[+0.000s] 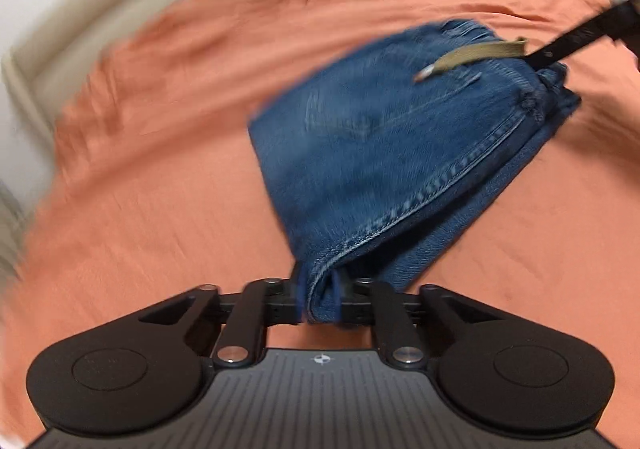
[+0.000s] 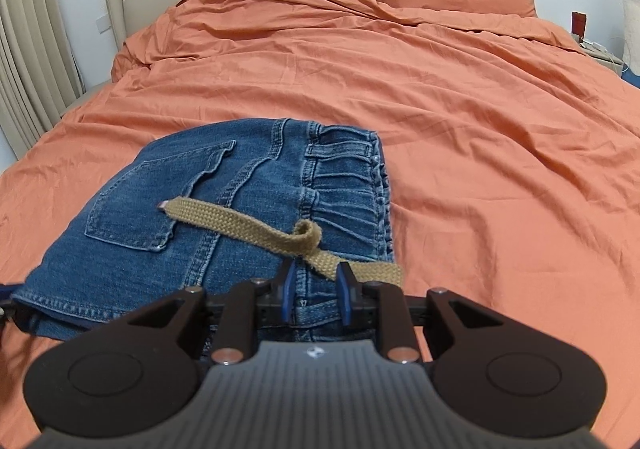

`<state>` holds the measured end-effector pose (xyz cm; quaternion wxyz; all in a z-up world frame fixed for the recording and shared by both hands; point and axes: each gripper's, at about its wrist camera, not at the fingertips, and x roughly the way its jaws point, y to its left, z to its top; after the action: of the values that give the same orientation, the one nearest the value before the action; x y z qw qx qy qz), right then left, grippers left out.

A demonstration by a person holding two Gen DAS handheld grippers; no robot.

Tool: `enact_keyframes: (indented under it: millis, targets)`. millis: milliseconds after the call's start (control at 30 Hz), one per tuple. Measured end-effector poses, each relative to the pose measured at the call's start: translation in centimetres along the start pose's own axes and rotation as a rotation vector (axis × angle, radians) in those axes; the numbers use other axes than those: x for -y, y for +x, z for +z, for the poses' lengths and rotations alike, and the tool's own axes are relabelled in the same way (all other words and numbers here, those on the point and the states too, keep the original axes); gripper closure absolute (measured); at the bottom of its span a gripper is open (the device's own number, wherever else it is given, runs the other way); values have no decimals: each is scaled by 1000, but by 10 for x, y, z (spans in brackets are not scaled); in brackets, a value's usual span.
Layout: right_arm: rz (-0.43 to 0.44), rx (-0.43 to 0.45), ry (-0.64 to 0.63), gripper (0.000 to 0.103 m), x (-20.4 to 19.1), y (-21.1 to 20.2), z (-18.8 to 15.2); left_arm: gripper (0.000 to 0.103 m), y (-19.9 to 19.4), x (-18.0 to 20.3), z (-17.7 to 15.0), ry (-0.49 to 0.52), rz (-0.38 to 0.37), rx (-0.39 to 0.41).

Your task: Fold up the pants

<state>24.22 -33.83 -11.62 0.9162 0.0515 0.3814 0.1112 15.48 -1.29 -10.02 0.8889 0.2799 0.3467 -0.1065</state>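
Pinching a bunched denim fold, the left claw (image 1: 320,299) is clamped on the pants (image 1: 384,153). The right claw (image 2: 316,289) grips the waistband end near the tan drawstring (image 2: 240,219). The pants lie on the orange bed (image 2: 480,129), already folded compact; probably only releasing and smoothing remain.

pants (image 2: 224,217) | blue denim, folded (tan drawstring (image 2: 248,223) across top) | flat on bed
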Motion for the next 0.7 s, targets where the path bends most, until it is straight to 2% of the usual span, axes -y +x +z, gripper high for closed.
enact_keyframes:
  millis: [67,133,200,300,467,567,700]
  targets:
    - [0,-13,4,85,1,2,-1,95,-20,6,6,153,41,41]
    - [-9,-37,-3,85,1,4,-4,97,-21,7,6,219,22,2]
    - [-11,-51,-17,85,0,6,-4,98,-7,4,-2,196,-22,-71]
    - [-3,-69,-20,86,1,8,-5,98,15,7,-19,146,-56,-123]
    - [21,-95,-1,86,9,15,-10,98,34,11,-35,65,-76,-160]
    - [31,-105,9,86,13,20,-11,98,31,8,-31,59,-82,-171]
    - [25,-104,-6,86,11,15,-9,97,26,-4,-28,26,-124,-212]
